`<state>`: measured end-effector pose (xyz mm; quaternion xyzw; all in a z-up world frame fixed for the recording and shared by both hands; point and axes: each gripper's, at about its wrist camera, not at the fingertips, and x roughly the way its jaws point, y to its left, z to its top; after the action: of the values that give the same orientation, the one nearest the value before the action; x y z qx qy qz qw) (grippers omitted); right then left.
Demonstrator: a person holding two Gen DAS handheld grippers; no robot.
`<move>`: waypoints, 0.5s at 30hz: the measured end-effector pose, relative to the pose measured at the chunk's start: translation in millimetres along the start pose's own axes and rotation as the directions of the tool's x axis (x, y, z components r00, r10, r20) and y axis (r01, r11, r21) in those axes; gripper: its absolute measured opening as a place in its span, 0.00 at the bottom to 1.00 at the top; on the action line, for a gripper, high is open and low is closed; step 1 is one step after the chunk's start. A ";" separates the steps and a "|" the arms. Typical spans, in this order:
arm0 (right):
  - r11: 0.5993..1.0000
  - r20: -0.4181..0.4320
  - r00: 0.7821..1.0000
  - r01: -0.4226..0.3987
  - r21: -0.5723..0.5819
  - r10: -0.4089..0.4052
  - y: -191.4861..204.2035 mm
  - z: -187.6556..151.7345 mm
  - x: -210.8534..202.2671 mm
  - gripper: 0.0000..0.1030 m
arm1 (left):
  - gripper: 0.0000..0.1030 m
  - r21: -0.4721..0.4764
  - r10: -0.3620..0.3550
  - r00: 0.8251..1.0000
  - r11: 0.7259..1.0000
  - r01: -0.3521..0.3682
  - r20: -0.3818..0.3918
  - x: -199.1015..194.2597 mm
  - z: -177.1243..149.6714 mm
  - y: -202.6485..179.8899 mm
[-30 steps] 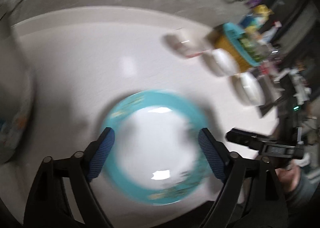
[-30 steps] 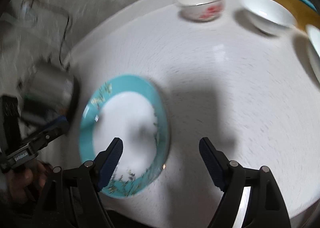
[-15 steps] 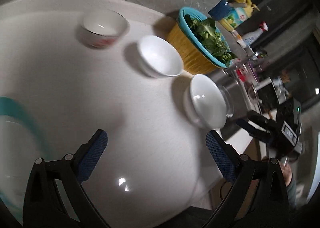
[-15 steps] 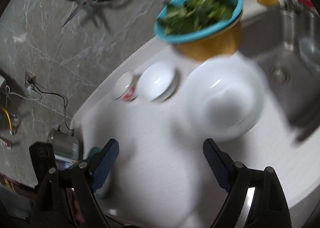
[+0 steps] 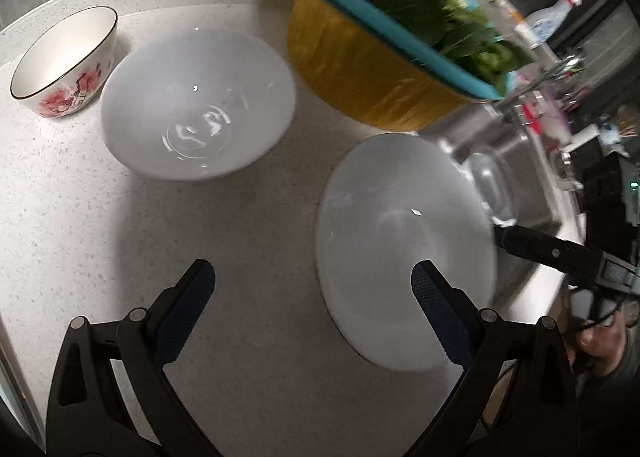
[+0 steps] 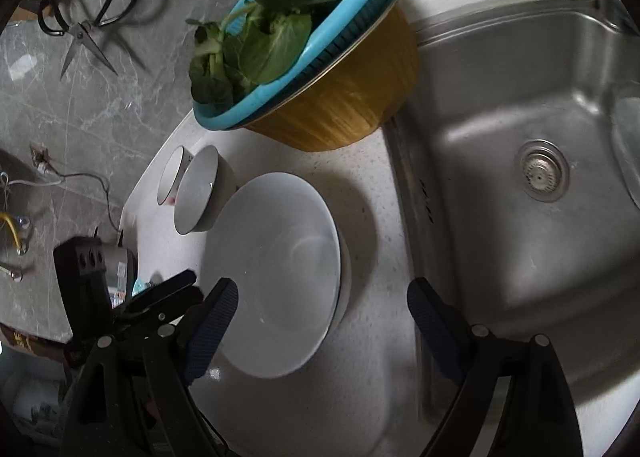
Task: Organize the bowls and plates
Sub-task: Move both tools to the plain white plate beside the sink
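3 bowls sit on the counter (image 5: 248,337) beside the sink (image 6: 520,161), and both the left tongs (image 5: 312,293) and right tongs (image 6: 322,315) gape empty above the big bowl (image 6: 276,269), which looks hard, slippery and breakable, so pinch its rim.

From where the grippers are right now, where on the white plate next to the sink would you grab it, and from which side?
Probably its near rim. The white plate lies flat on the counter, so only the raised, thin edge offers purchase. The right gripper, open, already straddles that edge; come down from the near side, one of the fingers over the rim and the other under.
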<state>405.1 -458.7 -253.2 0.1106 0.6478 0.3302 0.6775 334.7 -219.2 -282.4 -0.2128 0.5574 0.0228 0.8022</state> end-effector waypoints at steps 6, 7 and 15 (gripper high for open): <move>0.999 -0.071 0.997 -0.010 -0.052 0.006 1.0 11.1 22.6 0.74 | 0.74 -0.013 0.041 0.998 0.999 -0.042 -0.044 29.0 6.9 -5.7; 0.999 -0.084 0.996 -0.012 -0.046 0.008 -1.2 12.0 26.7 0.64 | 0.62 -0.014 0.045 0.997 0.999 -0.046 -0.058 34.5 7.9 -7.2; 1.000 -0.144 0.990 -0.017 -0.013 0.015 -13.1 13.6 40.8 0.23 | 0.24 -0.039 0.016 0.995 0.999 -0.020 -0.097 58.0 14.1 -9.8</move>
<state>419.7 -440.7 -291.8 0.0867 0.6916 0.3474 0.6273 371.7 -234.6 -327.6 -0.2246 0.5969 0.0307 0.7696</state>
